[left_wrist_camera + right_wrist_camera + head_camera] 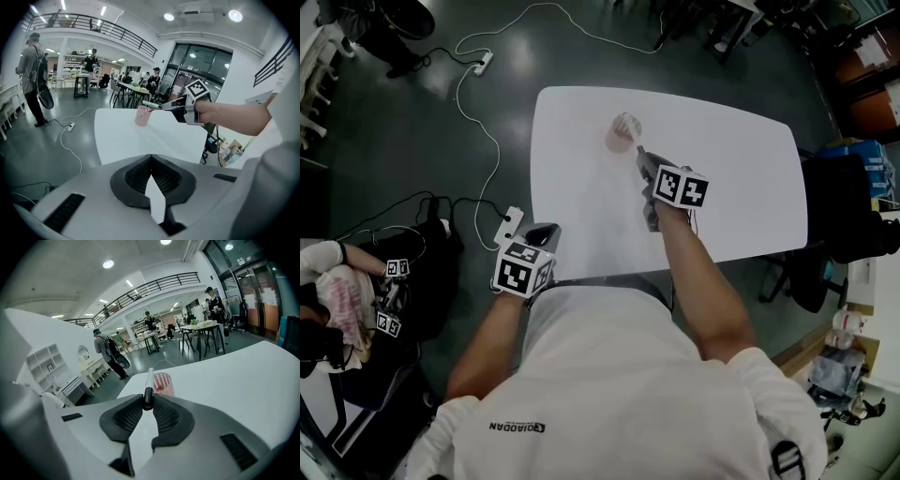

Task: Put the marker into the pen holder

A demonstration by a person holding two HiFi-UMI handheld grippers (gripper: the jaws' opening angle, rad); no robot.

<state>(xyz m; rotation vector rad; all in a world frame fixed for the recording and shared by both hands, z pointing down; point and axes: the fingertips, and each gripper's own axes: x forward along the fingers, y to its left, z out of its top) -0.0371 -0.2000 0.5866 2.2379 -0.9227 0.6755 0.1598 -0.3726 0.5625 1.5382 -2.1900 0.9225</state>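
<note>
A pink mesh pen holder (pixel 625 132) stands upright on the white table (pixel 741 178), toward its far side. My right gripper (pixel 643 159) hovers just before it, shut on a marker (pixel 149 383) with a black cap end and a pale barrel. The marker sticks out forward between the pads, its tip over the pen holder (pixel 163 383). In the left gripper view the marker (pixel 153 104) lies nearly level above the holder's (pixel 143 116) mouth, held by the right gripper (pixel 174 108). My left gripper (pixel 541 231) stays at the table's near left edge, shut (pixel 150 157) and empty.
A white power strip (pixel 484 64) and cables lie on the dark floor to the table's left. A seated person (pixel 337 291) is at the lower left. A black chair (pixel 844 220) and boxes (pixel 867 84) stand to the right of the table.
</note>
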